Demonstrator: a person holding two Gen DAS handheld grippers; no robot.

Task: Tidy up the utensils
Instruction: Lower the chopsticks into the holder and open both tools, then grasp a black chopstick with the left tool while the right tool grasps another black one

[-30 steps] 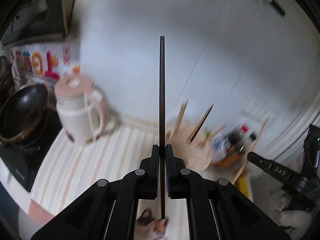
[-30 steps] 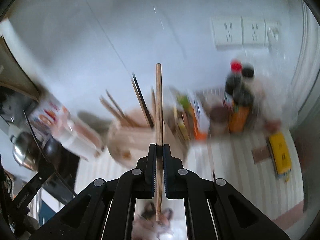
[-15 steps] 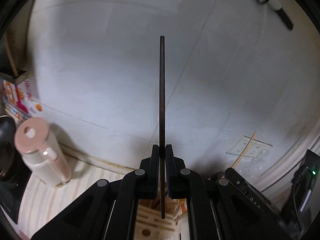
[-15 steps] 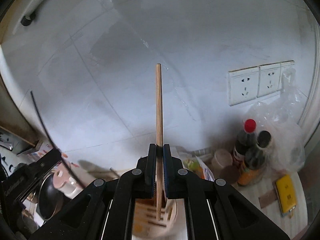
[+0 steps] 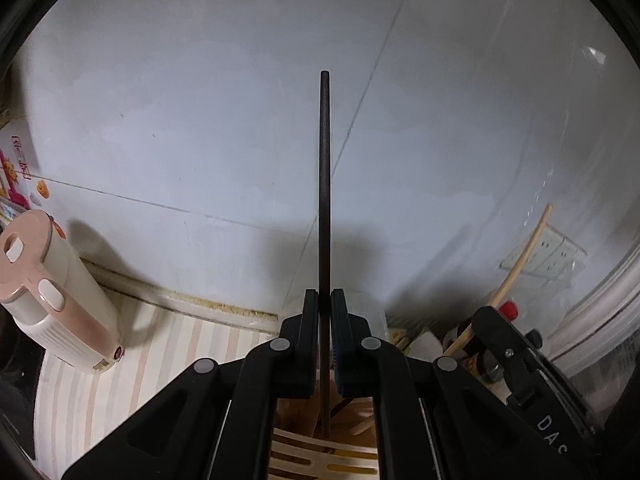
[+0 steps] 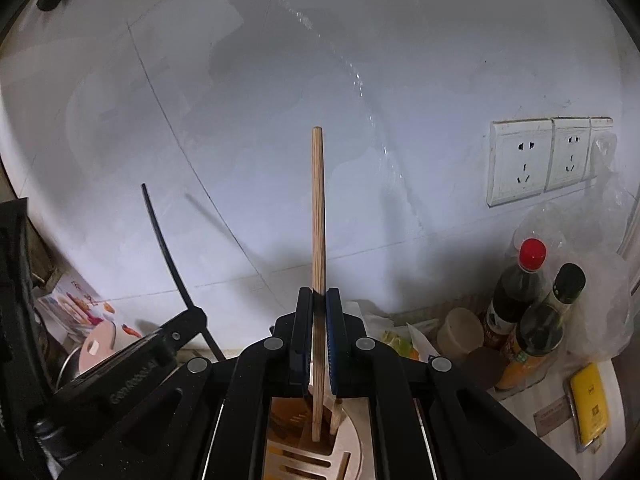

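My left gripper (image 5: pixel 324 300) is shut on a dark chopstick (image 5: pixel 324 184) that stands upright, its lower end inside the beige slotted utensil holder (image 5: pixel 320 460) below the jaws. My right gripper (image 6: pixel 318 300) is shut on a light wooden chopstick (image 6: pixel 318 216), also upright, its lower end in the same holder (image 6: pixel 304 456) beside other sticks. The right gripper and its wooden chopstick (image 5: pixel 520 260) show at the right of the left wrist view. The left gripper and its dark chopstick (image 6: pixel 164 248) show at the left of the right wrist view.
A pink and white kettle (image 5: pixel 52 304) stands on the striped counter (image 5: pixel 160 360) at left. Sauce bottles (image 6: pixel 524 288), a plastic bag, a yellow box (image 6: pixel 590 404) and wall sockets (image 6: pixel 540 160) are at right. The tiled wall is close ahead.
Both grippers have swung from looking down at the counter to upright over the holder and then sunk, so both chopsticks' lower ends now sit in the holder.
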